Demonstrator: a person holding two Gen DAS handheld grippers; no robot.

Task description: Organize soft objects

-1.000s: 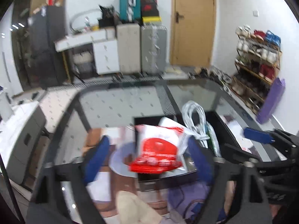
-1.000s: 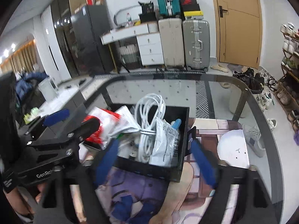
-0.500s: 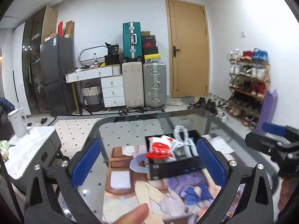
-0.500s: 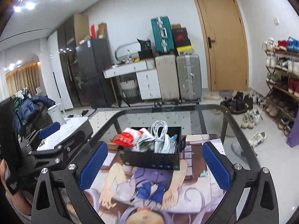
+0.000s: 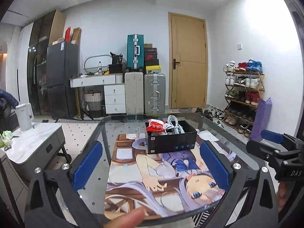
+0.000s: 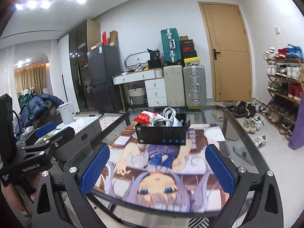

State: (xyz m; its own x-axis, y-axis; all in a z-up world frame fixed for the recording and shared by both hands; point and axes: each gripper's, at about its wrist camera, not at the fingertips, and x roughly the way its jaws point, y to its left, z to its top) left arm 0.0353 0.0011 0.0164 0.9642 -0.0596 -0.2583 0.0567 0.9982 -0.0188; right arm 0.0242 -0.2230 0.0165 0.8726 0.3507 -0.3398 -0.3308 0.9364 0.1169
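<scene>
A black box (image 5: 171, 141) stands on the far part of a glass table (image 5: 218, 133). It holds a red and white packet (image 5: 156, 126), a coiled white cable (image 5: 173, 122) and other soft bags. The box also shows in the right wrist view (image 6: 161, 135), with the packet (image 6: 144, 117) and cable (image 6: 169, 114) in it. My left gripper (image 5: 152, 168) is open and empty, well back from the box near the table's front edge. My right gripper (image 6: 156, 171) is open and empty, also back from the box.
A printed anime mat (image 5: 161, 180) covers the table's middle under the box. A grey side table with a white kettle (image 5: 24, 116) stands at the left. A shoe rack (image 5: 243, 98) and a purple roll (image 5: 260, 119) are at the right. Suitcases (image 5: 153, 93) stand by the far wall.
Both grippers have pulled back and up from the box to the table's near edge. The red and white packet, between the left fingers a second ago, now lies in the box.
</scene>
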